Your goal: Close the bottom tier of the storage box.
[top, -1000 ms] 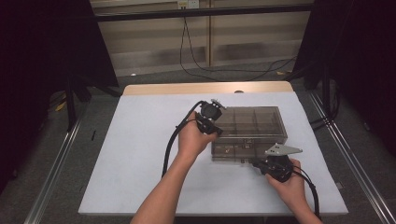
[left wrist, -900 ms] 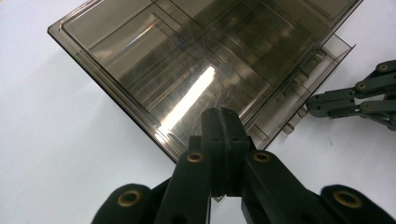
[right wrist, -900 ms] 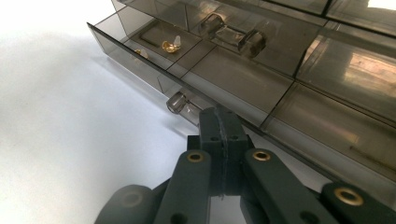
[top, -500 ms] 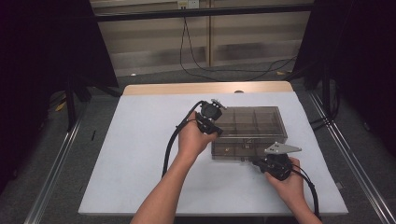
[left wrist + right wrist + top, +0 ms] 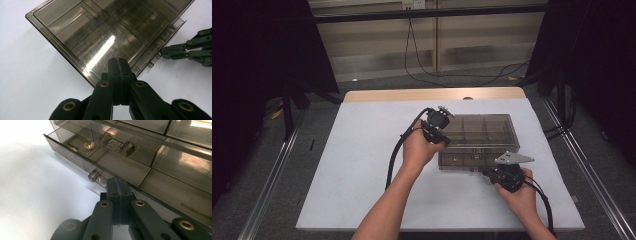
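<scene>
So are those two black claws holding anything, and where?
Nothing is held. The left gripper is shut, tips on the top corner of the smoky plastic drawer box. The right gripper is shut by a drawer handle, not around it.

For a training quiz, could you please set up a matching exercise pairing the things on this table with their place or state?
Things:
1. smoky transparent plastic drawer box
2. left tool
3. right tool
4. small gold-coloured piece

Places or states:
A. shut, at a drawer's clear handle on the box front
B. lying inside a slightly open drawer
C. standing on the white table
D. shut, over the box's top corner

Pairs: 1-C, 2-D, 3-A, 4-B
</scene>
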